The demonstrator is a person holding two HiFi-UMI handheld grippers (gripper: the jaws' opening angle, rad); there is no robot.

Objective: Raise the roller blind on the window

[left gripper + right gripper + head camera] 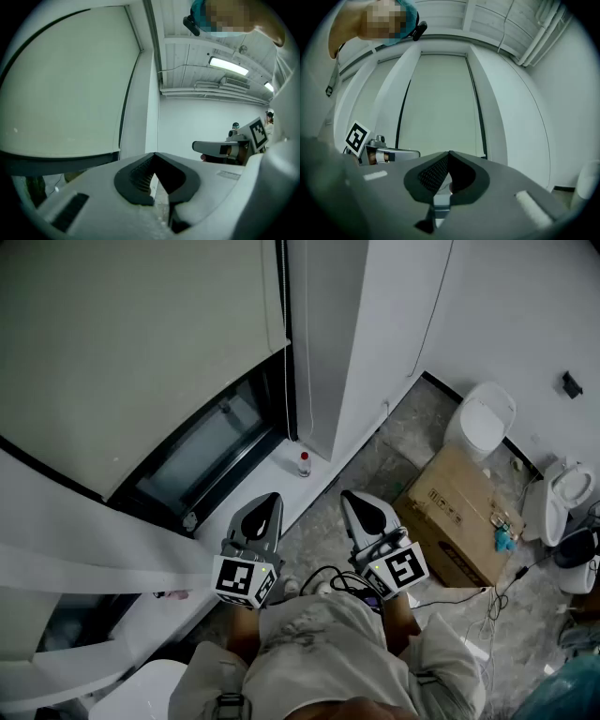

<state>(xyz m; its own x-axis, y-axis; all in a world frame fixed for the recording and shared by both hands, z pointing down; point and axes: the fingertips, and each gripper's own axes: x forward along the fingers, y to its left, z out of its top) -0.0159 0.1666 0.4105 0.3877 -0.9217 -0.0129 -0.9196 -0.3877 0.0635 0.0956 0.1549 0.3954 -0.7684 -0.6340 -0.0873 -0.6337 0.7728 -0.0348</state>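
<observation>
Over the window [202, 451], roller blind [122, 352], top edge cut off

You're holding the left gripper [270, 499] and right gripper [352, 499], both showing matt grey plastic with ribbed black pads [139, 174]; the roller blind [131, 343] is looking smooth, matt, cloth-like, the cardboard box [459, 521] dull brown
</observation>
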